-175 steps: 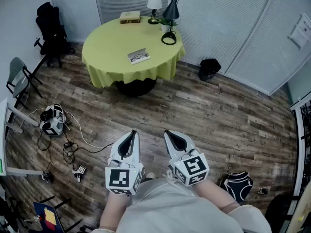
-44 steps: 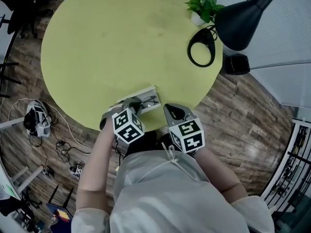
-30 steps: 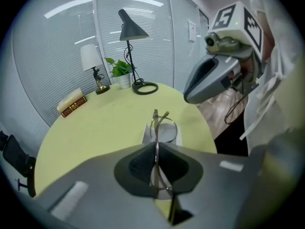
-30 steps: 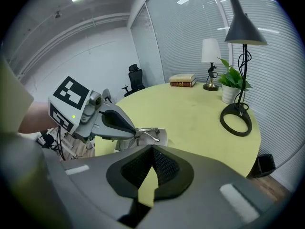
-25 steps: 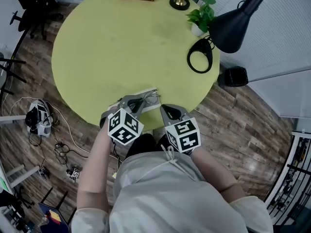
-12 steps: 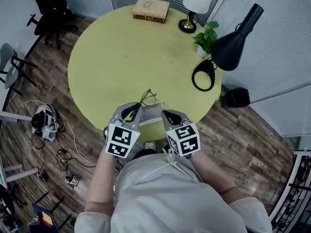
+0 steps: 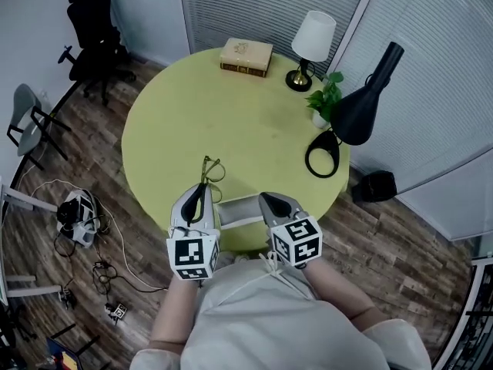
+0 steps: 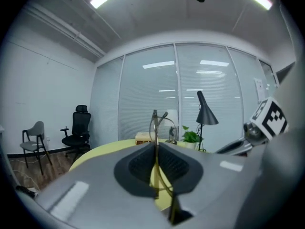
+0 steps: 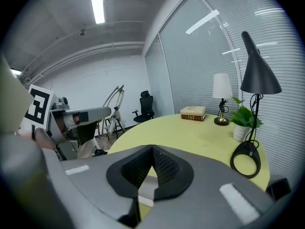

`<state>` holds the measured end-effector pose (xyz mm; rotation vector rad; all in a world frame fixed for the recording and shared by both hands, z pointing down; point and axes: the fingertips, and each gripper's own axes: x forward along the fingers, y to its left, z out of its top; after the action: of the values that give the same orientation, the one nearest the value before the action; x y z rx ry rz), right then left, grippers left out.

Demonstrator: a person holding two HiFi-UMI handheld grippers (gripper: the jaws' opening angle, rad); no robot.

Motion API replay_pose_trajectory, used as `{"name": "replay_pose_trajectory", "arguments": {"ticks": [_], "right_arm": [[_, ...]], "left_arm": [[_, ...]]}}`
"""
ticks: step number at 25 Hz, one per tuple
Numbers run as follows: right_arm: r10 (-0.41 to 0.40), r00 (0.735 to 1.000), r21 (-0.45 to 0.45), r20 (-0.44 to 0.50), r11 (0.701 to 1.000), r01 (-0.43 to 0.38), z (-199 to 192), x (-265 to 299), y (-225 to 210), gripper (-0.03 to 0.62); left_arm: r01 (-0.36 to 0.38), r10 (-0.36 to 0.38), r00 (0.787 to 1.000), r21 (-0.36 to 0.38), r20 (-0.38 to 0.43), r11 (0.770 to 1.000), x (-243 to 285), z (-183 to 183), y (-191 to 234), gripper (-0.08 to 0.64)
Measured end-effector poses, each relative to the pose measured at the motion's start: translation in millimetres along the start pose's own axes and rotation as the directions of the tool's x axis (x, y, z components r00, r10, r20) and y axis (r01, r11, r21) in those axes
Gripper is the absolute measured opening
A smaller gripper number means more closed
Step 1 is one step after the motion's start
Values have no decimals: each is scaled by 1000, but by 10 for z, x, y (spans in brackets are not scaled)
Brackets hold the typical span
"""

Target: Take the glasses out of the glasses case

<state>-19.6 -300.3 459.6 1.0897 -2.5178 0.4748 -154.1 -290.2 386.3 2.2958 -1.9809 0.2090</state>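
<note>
Thin-rimmed glasses [image 7: 209,169] hang in the air over the yellow round table [image 7: 192,114], off the left end of the white glasses case [image 7: 239,210]. My left gripper [image 7: 202,187] is shut on one of their arms; in the left gripper view the glasses [image 8: 157,123] stick up from the closed left gripper [image 8: 155,149]. The case lies open at the table's near edge, between the two grippers. My right gripper [image 7: 266,201] is at the case's right end, and in its own view the right gripper [image 9: 152,149] has its jaws together. That view also shows the glasses [image 9: 115,96] at the left.
At the table's far side are a book [image 7: 246,56], a white lamp [image 7: 312,41], a potted plant [image 7: 326,103] and a black desk lamp [image 7: 362,114]. An office chair [image 7: 92,21] and a grey chair [image 7: 27,126] stand to the left. Cables and devices [image 7: 77,206] lie on the floor, and a black bin [image 7: 377,185] stands to the right.
The left gripper took the glasses out of the case and lifted them up and to the left. The right gripper stayed by the case. The head view has pulled back.
</note>
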Motion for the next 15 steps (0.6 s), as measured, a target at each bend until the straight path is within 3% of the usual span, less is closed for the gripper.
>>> {"name": "replay_pose_trajectory", "arguments": {"ticks": [5, 15], "right_arm": [[19, 998, -23, 57, 1000, -18, 177, -84, 85, 0], [27, 993, -70, 117, 997, -19, 343, -275, 242, -2]], "left_arm": [[-45, 48, 998, -57, 47, 997, -119, 36, 61, 15], [-42, 44, 998, -57, 46, 998, -278, 57, -41, 15]]}}
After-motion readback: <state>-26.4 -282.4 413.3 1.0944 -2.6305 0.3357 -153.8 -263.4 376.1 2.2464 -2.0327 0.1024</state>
